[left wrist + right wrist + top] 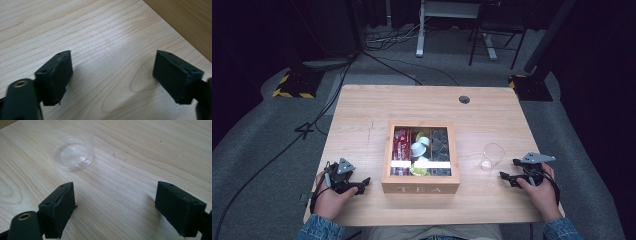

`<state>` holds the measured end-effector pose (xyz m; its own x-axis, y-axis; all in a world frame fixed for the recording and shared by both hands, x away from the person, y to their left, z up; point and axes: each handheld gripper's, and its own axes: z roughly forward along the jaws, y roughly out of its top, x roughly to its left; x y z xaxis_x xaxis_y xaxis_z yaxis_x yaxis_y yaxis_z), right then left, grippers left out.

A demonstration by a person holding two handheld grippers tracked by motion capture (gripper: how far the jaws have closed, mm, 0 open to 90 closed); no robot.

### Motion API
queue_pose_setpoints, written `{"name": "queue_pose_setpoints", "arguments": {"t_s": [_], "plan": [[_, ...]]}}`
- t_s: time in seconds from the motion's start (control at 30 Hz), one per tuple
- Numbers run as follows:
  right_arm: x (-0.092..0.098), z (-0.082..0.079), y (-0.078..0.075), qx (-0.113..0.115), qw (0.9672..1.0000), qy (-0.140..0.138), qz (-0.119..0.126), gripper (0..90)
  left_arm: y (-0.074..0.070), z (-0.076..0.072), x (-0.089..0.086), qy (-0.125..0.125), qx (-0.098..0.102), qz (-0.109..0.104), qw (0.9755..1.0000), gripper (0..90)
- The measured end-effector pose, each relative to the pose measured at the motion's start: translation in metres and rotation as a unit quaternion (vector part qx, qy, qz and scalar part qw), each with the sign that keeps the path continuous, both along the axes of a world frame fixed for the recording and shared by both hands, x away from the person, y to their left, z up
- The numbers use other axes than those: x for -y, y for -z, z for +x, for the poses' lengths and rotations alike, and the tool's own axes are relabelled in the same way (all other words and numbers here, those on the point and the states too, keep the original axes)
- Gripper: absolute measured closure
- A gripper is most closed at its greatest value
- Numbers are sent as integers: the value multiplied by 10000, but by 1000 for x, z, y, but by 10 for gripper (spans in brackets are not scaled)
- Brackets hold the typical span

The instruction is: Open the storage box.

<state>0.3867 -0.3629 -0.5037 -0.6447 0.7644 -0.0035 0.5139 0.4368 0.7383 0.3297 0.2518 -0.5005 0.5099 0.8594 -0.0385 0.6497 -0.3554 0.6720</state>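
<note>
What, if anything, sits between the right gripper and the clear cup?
Nothing visible does. The right gripper is open, with bare table between its jaws and the clear cup, which stands ahead and a little left in the right gripper view.

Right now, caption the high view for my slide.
Person's open left gripper and right gripper rest beside a wooden tea box; clear cup stands near the right.

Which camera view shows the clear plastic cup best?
The right gripper view: the clear plastic cup stands close ahead of the open right claw, its round base plain. The high view shows the whole cup, small, right of the tea box.
</note>
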Motion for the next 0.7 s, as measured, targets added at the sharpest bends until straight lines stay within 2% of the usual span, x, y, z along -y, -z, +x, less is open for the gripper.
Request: {"name": "queue_pose_setpoints", "arguments": {"t_s": [0.1,0.37,0.57,0.7], "plan": [[0,0,0,2,10000,0,0,164,-3,0,-1,27,-58,-39,10000,228],[0,0,0,2,10000,0,0,164,-21,-2,1,117,-60,-47,9999,260],[0,-1,0,2,10000,7,8,166,-39,-6,6,240,119,-210,9994,275],[0,-2,0,2,10000,15,0,166,-51,-13,12,364,265,-475,9979,285]]}}
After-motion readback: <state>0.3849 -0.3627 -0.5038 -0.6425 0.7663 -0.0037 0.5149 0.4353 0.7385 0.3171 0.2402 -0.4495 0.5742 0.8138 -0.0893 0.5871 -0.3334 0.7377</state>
